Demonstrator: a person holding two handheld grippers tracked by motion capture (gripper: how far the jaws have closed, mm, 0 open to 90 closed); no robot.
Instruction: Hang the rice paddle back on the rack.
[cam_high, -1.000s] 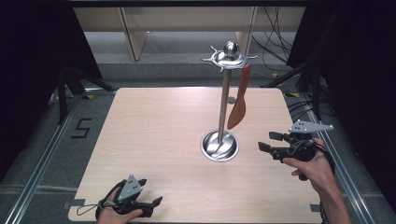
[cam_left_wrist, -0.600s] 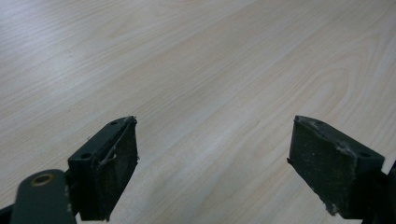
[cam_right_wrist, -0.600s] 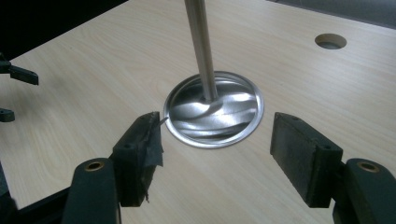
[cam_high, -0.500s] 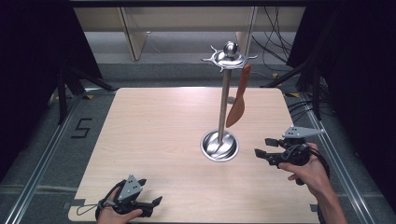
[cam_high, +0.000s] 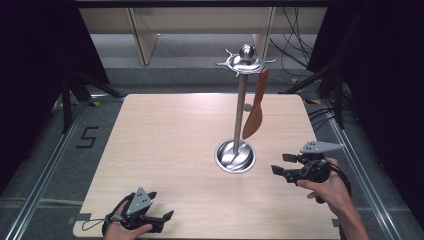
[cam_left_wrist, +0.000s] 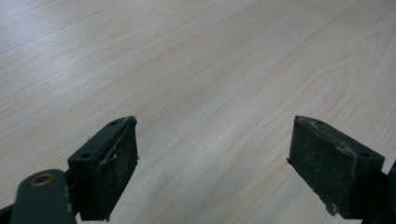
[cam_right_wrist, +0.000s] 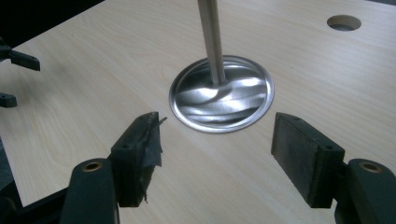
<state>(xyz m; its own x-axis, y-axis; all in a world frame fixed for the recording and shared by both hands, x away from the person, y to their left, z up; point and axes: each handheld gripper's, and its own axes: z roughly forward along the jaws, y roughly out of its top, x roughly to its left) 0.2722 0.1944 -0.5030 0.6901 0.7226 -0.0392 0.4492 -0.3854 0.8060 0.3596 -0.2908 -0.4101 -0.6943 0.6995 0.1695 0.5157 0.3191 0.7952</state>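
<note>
A steel utensil stand (cam_high: 240, 110) rises from a round dished base (cam_high: 235, 156) right of the table's middle. An orange-brown spatula (cam_high: 254, 117) hangs from a hook on its crown (cam_high: 245, 60), blade down. To the right of the base my right gripper (cam_high: 280, 163) is open and empty, pointing left at it. In the right gripper view the base (cam_right_wrist: 222, 100) lies just beyond the spread jaws (cam_right_wrist: 215, 154). My left gripper (cam_high: 161, 205) rests at the near left edge, open. Between its jaws (cam_left_wrist: 212, 154) there is bare wood.
The light wooden table (cam_high: 165, 135) has a small round hole (cam_right_wrist: 343, 22) behind the stand. Metal rails run along both sides, and a "5" (cam_high: 86, 136) is marked on the floor at left. Cables (cam_high: 295, 50) and a wooden frame lie past the far edge.
My right gripper has drifted a little toward the near edge of the table. The left gripper, stand and spatula have not moved.
</note>
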